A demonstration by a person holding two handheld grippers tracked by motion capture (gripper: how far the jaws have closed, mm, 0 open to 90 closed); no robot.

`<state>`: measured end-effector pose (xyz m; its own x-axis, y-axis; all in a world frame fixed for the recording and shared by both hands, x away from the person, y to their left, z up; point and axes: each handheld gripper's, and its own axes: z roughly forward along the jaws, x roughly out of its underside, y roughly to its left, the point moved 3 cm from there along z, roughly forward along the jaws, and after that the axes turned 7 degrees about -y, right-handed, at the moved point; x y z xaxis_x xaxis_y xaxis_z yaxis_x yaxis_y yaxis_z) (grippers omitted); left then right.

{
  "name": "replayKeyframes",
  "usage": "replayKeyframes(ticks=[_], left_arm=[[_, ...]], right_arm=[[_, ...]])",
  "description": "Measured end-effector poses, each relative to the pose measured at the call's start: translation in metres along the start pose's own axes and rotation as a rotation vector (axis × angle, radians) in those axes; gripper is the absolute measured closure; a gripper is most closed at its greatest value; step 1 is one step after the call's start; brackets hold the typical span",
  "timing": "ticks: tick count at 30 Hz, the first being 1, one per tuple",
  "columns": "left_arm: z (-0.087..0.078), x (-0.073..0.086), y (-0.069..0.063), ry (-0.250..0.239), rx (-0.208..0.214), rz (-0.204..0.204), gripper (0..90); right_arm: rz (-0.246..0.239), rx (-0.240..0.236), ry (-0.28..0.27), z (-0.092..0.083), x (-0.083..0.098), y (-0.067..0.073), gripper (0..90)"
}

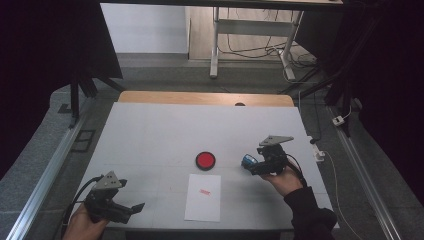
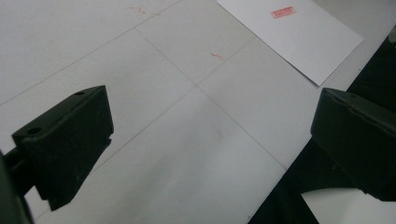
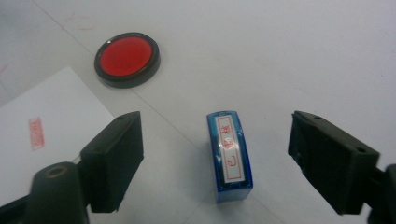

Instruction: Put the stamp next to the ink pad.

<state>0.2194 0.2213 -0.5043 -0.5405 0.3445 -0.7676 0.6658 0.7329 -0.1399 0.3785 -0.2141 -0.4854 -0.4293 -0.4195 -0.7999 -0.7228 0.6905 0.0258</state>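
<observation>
Nearest the sheet of paper [image 1: 203, 197], at its left, the left hand-held gripper [image 1: 131, 207] hovers over the bench [image 1: 150, 135], jaws wide and empty. Right of the paper, the right hand-held gripper [image 3: 215, 158] stands wide around the blue stamp [image 3: 230, 154], pads clear of it. Beyond the paper sits the red ink pad [image 1: 205, 160].

blue stamp [image 3: 229, 156]: oblong block, white label with red characters facing up, lies flat on white table, near red ink pad [image 3: 127, 59], apart from stamped paper sheet [image 3: 42, 135].
</observation>
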Motion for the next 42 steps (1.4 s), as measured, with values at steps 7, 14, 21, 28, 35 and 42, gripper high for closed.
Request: replayKeyframes(ticks=[7, 14, 21, 28, 35, 42], left_arm=[[0.0, 0.0, 0.0, 0.002, -0.002, 0.0, 0.0], [0.0, 0.0, 0.0, 0.002, -0.005, -0.004, 0.0], [0.0, 0.0, 0.0, -0.002, -0.007, -0.006, 0.0], [0.0, 0.0, 0.0, -0.002, -0.008, -0.006, 0.0], [-0.001, 0.0, 0.001, -0.006, -0.011, -0.011, 0.0], [-0.001, 0.0, 0.001, -0.014, -0.013, -0.018, 0.0]], right_arm=[[0.012, 0.01, 0.001, -0.008, 0.003, 0.008, 8.6], [0.0, 0.022, -0.017, -0.02, 0.004, 0.018, 2.6], [-0.005, 0.051, -0.042, -0.037, 0.01, 0.026, 0.0], [0.019, 0.066, -0.083, -0.055, 0.017, 0.03, 0.0], [0.051, 0.076, -0.087, -0.069, 0.028, 0.032, 0.0], [0.077, 0.084, -0.087, -0.082, 0.039, 0.033, 0.0]])
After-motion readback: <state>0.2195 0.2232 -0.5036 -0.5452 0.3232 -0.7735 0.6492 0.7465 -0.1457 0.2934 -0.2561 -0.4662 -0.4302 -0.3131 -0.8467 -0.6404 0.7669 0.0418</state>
